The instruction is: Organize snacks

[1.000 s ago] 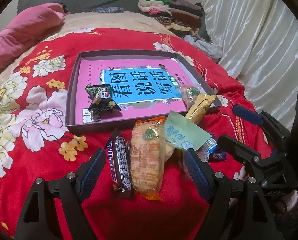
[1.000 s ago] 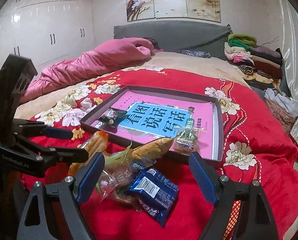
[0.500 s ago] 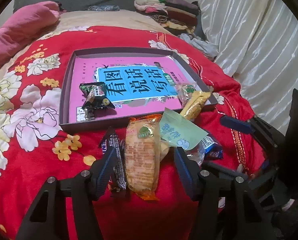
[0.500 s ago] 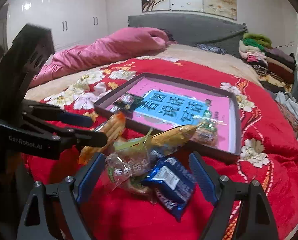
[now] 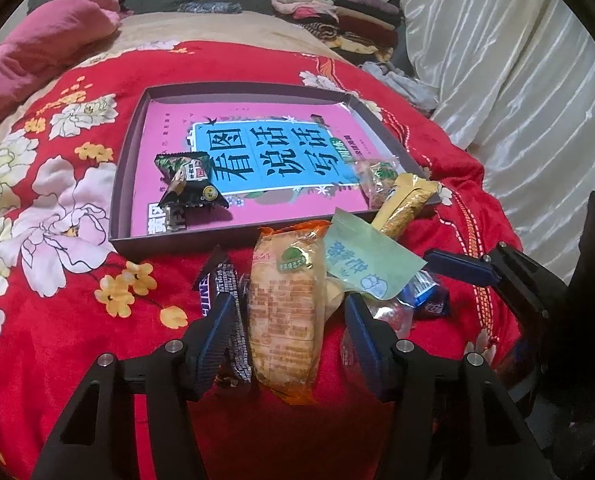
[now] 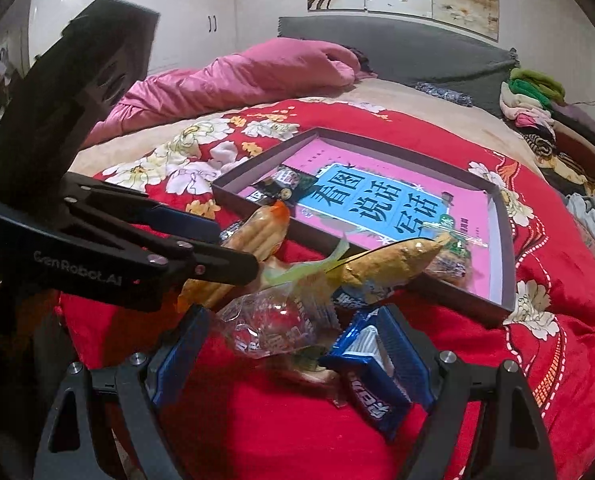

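Left claw (image 5: 289, 332), its jaws just narrowed around the light, crinkly, crushable orange biscuit pack (image 5: 283, 312) lying on the red bedspread (image 5: 57, 344) at six o'clock of the box tray (image 5: 115, 216), best pinched mid-length; right claw (image 6: 293, 344) gapes, empty.

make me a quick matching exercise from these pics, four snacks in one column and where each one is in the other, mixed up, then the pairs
Things
1. dark green packet
2. orange biscuit packet
3. gold packet
4. blue wrapper

Places
A. lying across the near edge of the tray
B. between the fingers of the left hand-held gripper
C. flat inside the tray, on the pink book
D. on the red blanket, by a finger of the right hand-held gripper

Pairs: 1-C, 2-B, 3-A, 4-D
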Demonstrator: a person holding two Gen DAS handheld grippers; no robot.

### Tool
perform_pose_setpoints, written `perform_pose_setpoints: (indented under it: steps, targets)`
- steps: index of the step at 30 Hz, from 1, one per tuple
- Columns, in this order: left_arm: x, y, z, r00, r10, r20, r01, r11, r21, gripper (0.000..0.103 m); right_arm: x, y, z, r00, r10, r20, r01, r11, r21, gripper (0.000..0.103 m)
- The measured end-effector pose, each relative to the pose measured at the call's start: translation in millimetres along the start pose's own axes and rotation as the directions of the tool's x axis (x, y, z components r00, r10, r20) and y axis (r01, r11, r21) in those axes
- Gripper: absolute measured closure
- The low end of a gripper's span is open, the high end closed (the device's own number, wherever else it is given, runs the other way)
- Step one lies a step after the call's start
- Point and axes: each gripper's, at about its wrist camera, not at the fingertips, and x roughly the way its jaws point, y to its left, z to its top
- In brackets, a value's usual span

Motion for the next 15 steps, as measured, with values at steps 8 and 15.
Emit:
perform_pose_setpoints:
  steps: [8,15]
  targets:
    - [3.5,0.2,0.2,1.000,0.002,-0.004,-0.002,1.000,0.003,0.044,10.2,7.2,0.1,1.000,0.006,-0.020,-0.006,0.999,-0.034,0.017]
    - [5.7,-0.2,1.2,1.000,0.000,-0.009,0.000,1.000,0.004,0.050,16.3,12.3,1.6,0.999,0.022,-0.024,-0.024,0.998,-0.063,0.028]
